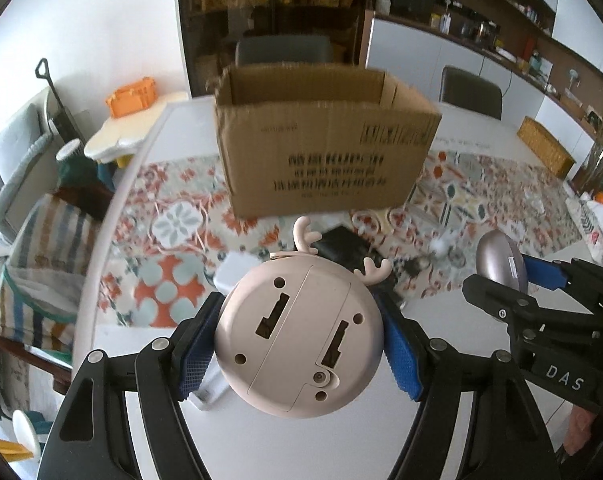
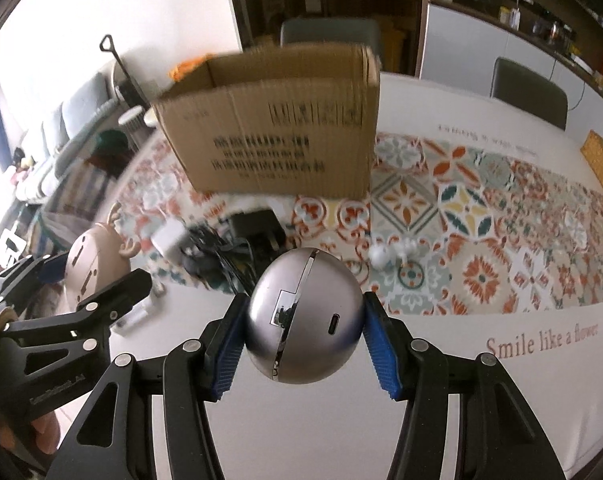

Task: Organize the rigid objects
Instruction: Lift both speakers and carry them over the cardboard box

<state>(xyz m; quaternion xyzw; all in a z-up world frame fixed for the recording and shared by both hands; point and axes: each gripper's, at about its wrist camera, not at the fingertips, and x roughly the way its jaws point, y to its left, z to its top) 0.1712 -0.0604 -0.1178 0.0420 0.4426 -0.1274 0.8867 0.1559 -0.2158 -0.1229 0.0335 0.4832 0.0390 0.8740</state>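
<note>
Your left gripper (image 1: pixel 299 334) sits at the bottom centre of the left wrist view, its 2 blue fingers (image 1: pixel 195 354) closed against the sides of the round beige deer toy (image 1: pixel 297 338). The toy's flat underside faces the camera, and its antlers point up toward the box (image 1: pixel 325 144). In the right wrist view the same toy (image 2: pixel 93 264) shows at the left edge, gripped above the bench (image 2: pixel 301 420).

Your right gripper (image 2: pixel 303 322) fills the bottom centre of its own view. Its 2 fingers (image 2: pixel 381 350) press on either side of the silver ball (image 2: pixel 303 316), which has a seam and a small port facing the lens. In the left wrist view the ball (image 1: pixel 501 258) appears at the right edge.

The open cardboard box stands upper centre in both views on the patterned cloth (image 2: pixel 481 240). Just in front of it lie a black adapter (image 2: pixel 255 226), a white plug (image 2: pixel 169 238) and a small white item (image 2: pixel 385 254), all blurred.
</note>
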